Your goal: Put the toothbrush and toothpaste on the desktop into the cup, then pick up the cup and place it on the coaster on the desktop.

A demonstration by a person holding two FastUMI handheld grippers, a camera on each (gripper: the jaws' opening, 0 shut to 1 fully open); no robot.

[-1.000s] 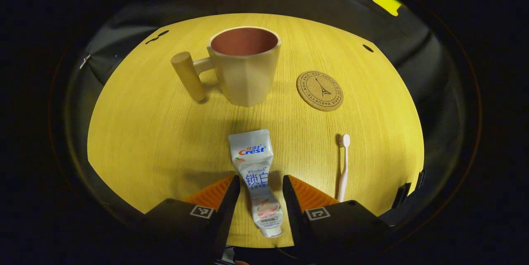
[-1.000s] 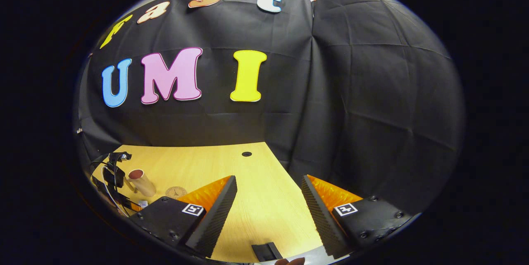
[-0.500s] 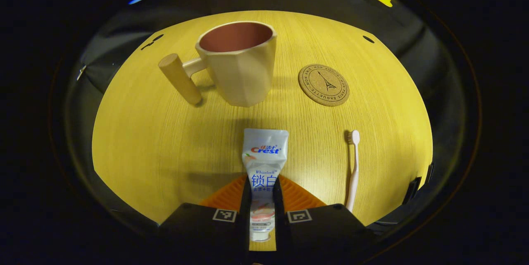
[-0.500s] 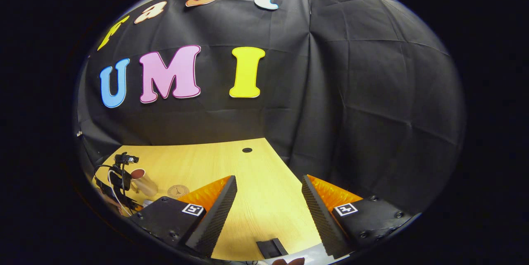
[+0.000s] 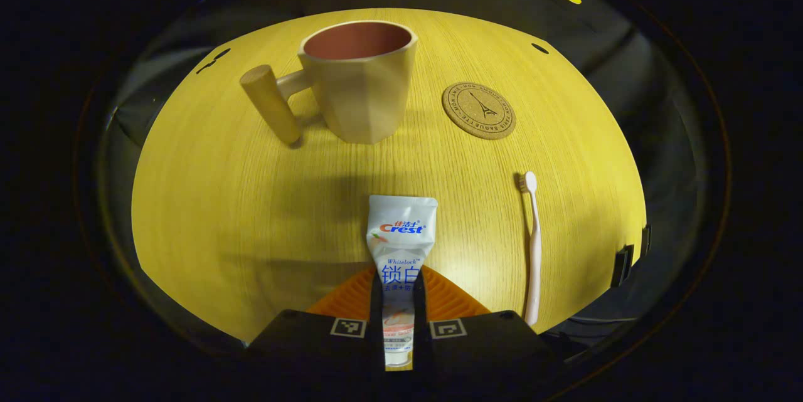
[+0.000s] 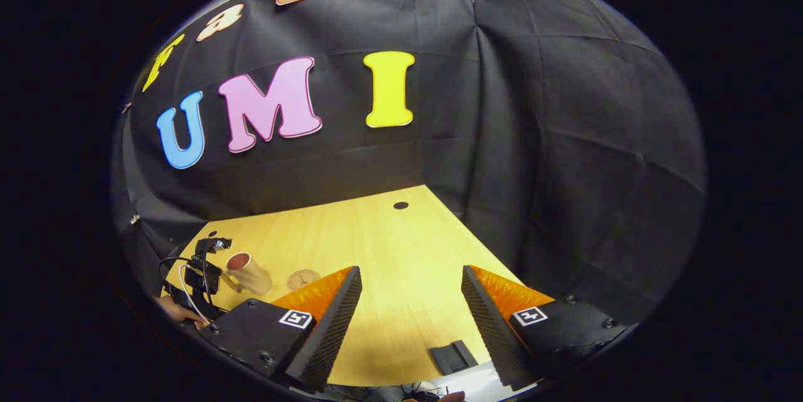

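In the left gripper view, the left tool (image 5: 398, 301) is clenched on the toothpaste (image 5: 399, 245), both fingers pressing its lower, cap-end half. The tube's flat crimped end points away, toward the cup. The toothbrush (image 5: 532, 245) lies on the table (image 5: 219, 201) just right of the tube, bristles at the far end. Farther off, the cup (image 5: 357, 91) stands upright with its handle (image 5: 271, 104) sticking out to the left. The coaster (image 5: 478, 110) lies bare on the table right of the cup, near but apart from it.

In the right gripper view, the right tool (image 6: 409, 317) hangs released over the table's near edge, fingers spread wide with nothing between them. A small dark block (image 6: 453, 357) lies on the table between them.
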